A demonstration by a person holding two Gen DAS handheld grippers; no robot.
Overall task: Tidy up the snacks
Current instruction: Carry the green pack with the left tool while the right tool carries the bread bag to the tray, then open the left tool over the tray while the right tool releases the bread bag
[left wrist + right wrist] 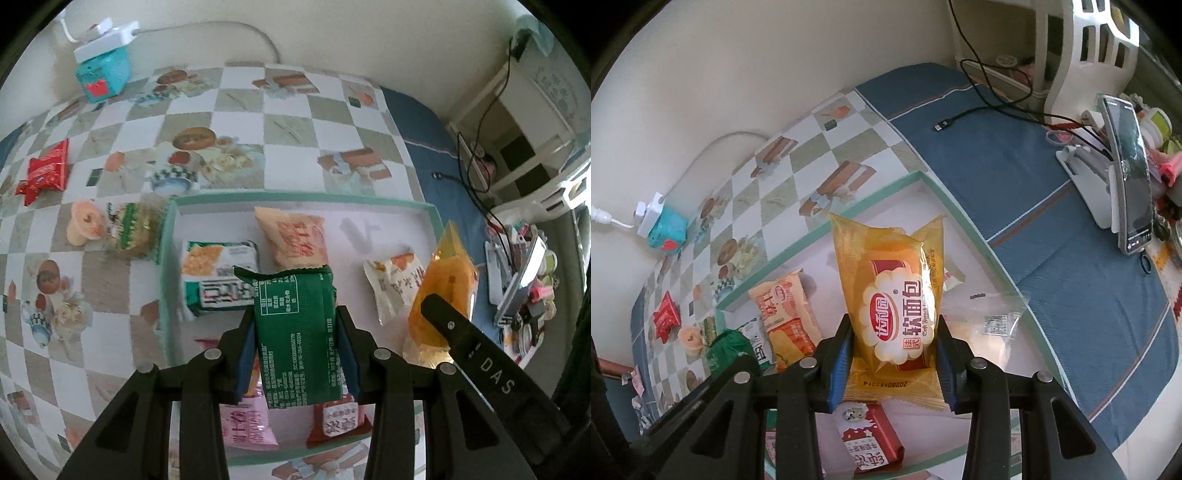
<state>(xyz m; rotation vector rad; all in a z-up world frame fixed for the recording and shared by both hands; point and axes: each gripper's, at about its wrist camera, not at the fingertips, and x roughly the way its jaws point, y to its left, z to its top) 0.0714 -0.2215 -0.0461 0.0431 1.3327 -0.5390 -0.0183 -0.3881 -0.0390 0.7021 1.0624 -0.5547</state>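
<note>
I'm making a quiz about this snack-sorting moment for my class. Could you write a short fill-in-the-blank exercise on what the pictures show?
1. The left claw is shut on a ____ snack packet.
2. The right claw grips a packet of soft bread whose wrapper is ____.
3. Both packets hang over a white tray with a ____ rim.
4. Out on the checkered tablecloth, outside the tray, lies a ____ packet.

Missing words: green; yellow; green; red
</note>
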